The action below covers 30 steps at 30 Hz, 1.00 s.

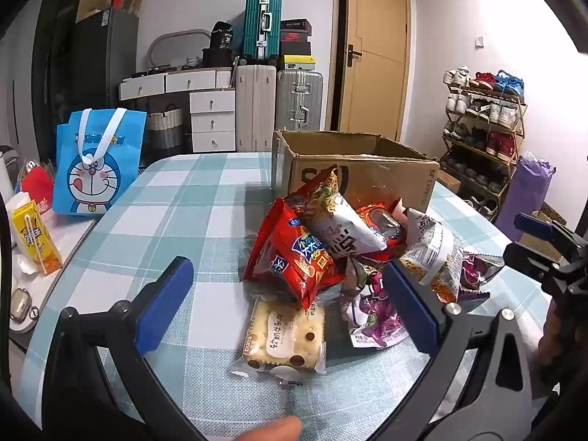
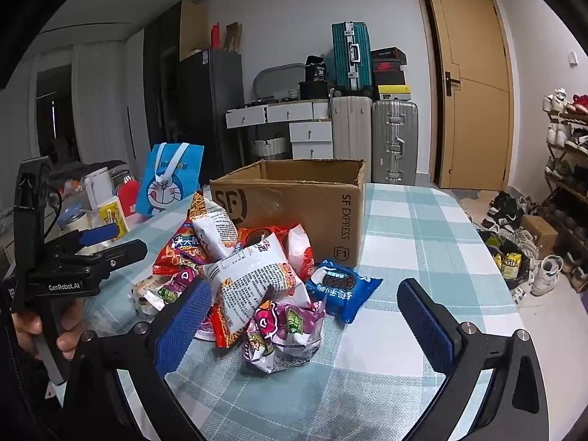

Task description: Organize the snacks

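A heap of snack packets lies on the checked tablecloth (image 1: 165, 228) in front of an open cardboard box (image 1: 364, 176), also seen as the box (image 2: 294, 205). In the heap are a red packet (image 1: 294, 257), a cracker pack (image 1: 283, 338), a purple packet (image 1: 375, 316) and white packets (image 2: 257, 286). A blue cookie packet (image 2: 341, 286) lies beside the box corner. My left gripper (image 1: 286, 308) stands open just short of the heap, framing the cracker pack. My right gripper (image 2: 305, 325) is open too, with the purple packet (image 2: 283, 334) between its pads, untouched. Each gripper shows at the other view's edge.
A blue cartoon bag (image 1: 92, 169) and a yellow drink carton (image 1: 35, 239) stand on a side surface to the left. A shoe rack (image 1: 485, 128) and shoes on the floor lie right of the table. Suitcases (image 2: 393, 143), drawers and a door are behind.
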Available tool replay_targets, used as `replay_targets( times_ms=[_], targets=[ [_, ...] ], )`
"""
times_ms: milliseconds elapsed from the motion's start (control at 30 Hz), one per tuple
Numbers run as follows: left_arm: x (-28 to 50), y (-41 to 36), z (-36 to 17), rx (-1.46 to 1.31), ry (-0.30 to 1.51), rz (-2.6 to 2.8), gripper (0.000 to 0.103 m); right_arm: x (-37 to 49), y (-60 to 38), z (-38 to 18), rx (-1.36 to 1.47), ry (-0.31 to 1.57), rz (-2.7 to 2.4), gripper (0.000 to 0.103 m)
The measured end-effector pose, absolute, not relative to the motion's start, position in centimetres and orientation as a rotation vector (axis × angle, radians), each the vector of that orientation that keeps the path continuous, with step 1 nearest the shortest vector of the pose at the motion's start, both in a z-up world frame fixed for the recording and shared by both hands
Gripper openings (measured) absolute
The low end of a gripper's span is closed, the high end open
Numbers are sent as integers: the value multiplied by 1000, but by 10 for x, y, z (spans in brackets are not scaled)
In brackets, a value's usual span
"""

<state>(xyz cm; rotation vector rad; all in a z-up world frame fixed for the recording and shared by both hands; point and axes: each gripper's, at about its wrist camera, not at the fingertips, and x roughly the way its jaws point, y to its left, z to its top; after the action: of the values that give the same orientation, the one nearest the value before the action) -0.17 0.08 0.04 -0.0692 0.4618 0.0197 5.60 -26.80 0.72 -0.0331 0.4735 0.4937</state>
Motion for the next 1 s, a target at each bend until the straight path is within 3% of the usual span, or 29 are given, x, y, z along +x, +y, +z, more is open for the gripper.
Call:
replay_targets(
  times_ms=[1000],
  targets=[
    [3,2,-2,-79,487,24,103,57,-264,5,-66,483,495,103]
  ],
)
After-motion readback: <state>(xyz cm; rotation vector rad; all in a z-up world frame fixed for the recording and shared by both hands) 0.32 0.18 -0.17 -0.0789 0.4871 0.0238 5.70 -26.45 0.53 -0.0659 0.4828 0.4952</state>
